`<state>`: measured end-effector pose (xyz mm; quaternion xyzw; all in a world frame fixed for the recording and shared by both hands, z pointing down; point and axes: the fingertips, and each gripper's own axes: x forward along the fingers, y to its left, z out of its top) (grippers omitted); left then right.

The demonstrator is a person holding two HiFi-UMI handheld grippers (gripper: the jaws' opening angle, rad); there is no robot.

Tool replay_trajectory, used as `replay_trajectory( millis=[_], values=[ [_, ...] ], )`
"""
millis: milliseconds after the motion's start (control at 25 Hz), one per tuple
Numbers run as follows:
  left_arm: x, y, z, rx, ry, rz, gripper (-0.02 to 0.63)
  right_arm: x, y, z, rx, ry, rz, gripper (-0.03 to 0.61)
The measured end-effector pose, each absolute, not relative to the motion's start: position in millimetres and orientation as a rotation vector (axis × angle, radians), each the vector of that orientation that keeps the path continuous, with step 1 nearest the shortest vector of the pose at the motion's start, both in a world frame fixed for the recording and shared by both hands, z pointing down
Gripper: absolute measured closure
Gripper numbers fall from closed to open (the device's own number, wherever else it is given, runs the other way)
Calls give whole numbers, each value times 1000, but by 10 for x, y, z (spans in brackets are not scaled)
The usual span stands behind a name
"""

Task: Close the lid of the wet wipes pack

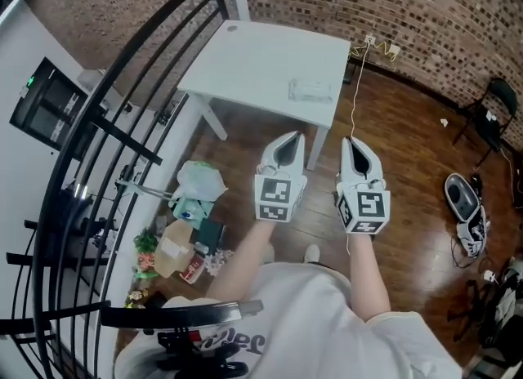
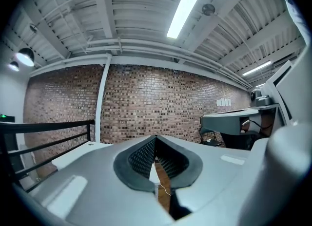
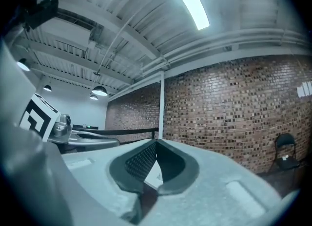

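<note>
Forearms stretched forward side by side, left gripper (image 1: 291,137) and right gripper (image 1: 352,141) level over wood floor (image 1: 413,177), both jaws pressed together, empty, wet wipes pack (image 1: 310,90) flat on white table (image 1: 245,63) ahead, well apart.

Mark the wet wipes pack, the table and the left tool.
Pale flat wet wipes pack (image 1: 310,90): head view, its top middle.
White square table (image 1: 253,63): head view, bare top.
White left tool (image 1: 294,135): head view, between its tips.
</note>
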<state>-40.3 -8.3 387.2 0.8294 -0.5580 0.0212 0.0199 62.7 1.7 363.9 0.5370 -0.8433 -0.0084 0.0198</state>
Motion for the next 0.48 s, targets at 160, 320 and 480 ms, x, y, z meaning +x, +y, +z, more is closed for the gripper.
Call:
replay_trajectory(
  millis=[160, 320, 480],
  values=[
    [-485, -37, 3887, 2565, -1737, 63, 598, 572, 71, 3662, 1663, -2615, -12, 588],
    [-498, -16, 3943, 2558, -1732, 78, 598, 555, 106, 3683, 1661, -2610, -10, 588],
    [-483, 6, 3949, 2571, -1715, 82, 598, 544, 126, 3687, 1670, -2597, -4, 588]
  ],
)
